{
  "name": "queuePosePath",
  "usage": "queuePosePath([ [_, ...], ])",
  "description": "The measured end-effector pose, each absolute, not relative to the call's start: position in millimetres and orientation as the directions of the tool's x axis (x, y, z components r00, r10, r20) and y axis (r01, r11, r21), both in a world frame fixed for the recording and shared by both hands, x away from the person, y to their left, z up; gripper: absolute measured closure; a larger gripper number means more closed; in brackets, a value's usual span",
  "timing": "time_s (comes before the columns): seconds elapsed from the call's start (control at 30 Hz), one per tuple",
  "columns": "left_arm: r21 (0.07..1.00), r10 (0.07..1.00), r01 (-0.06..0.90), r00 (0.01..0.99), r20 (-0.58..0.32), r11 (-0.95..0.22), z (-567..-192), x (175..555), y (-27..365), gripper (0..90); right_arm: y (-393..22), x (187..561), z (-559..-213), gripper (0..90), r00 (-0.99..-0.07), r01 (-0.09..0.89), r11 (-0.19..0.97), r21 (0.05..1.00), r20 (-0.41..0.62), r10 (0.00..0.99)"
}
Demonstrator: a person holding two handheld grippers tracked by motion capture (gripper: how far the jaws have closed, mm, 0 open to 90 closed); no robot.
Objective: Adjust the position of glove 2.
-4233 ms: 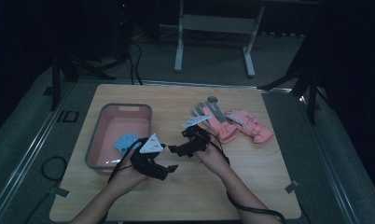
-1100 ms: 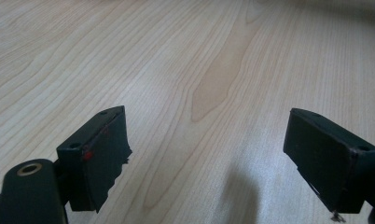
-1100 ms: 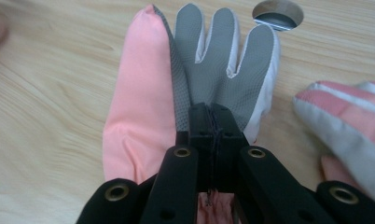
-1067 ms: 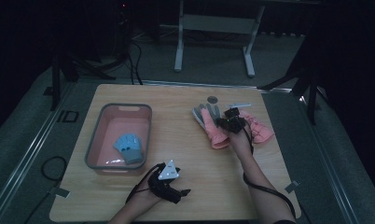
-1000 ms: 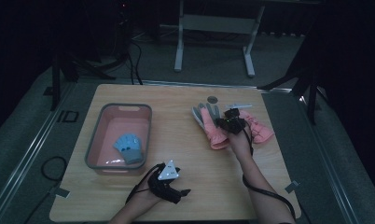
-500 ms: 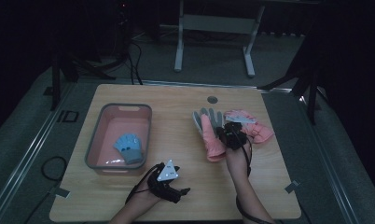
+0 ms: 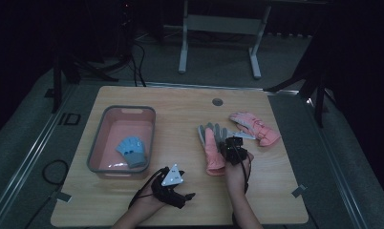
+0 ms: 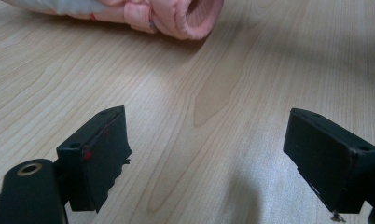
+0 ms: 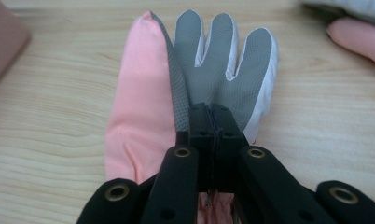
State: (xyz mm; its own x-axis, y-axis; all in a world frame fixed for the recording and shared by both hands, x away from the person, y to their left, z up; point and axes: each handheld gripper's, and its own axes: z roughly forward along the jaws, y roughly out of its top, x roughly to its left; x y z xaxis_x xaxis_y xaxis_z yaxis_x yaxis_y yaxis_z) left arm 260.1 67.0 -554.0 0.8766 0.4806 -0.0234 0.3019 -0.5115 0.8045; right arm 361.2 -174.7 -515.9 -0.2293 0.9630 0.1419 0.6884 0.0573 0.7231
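High view looks down on the whole table (image 7: pixel 180 102); both gripper views skim it closely, sharing the pink glove (image 7: pixel 213 152).

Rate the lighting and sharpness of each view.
High view: dim overall, the floor around the table nearly black, details soft. Left gripper view: bright and even, wood grain crisp, the pink glove at the top slightly soft, faint shadow between the jaws. Right gripper view: well lit, the grey palm's texture sharp, the left gripper unaffected, near jaws mildly blurred.
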Motion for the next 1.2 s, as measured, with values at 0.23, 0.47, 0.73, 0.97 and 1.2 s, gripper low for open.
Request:
queuePosePath([
  [0.23,0.804,0.476,0.298,0.879,-0.022,-0.514,-554,260,67,14.3,-171,361,-526,85.7,-0.218,0.695,0.055,0.717,0.137,0.966],
  [0.47,0.801,0.474,0.297,0.880,-0.020,-0.519,-555,259,66,14.3,-181,353,-507,70.1,-0.279,0.634,0.112,0.765,0.091,0.956],
  [0.73,0.801,0.472,0.297,0.881,-0.021,-0.519,-554,259,67,14.3,-215,351,-479,61.1,-0.406,0.557,0.215,0.802,0.037,0.913],
  [0.97,0.801,0.476,0.299,0.879,-0.020,-0.519,-555,259,67,14.3,-259,369,-472,63.0,-0.500,0.524,0.274,0.807,0.031,0.866],
  [1.2,0.810,0.478,0.299,0.878,-0.027,-0.505,-555,258,68,14.3,-302,395,-464,64.2,-0.495,0.514,0.311,0.799,-0.020,0.869],
])
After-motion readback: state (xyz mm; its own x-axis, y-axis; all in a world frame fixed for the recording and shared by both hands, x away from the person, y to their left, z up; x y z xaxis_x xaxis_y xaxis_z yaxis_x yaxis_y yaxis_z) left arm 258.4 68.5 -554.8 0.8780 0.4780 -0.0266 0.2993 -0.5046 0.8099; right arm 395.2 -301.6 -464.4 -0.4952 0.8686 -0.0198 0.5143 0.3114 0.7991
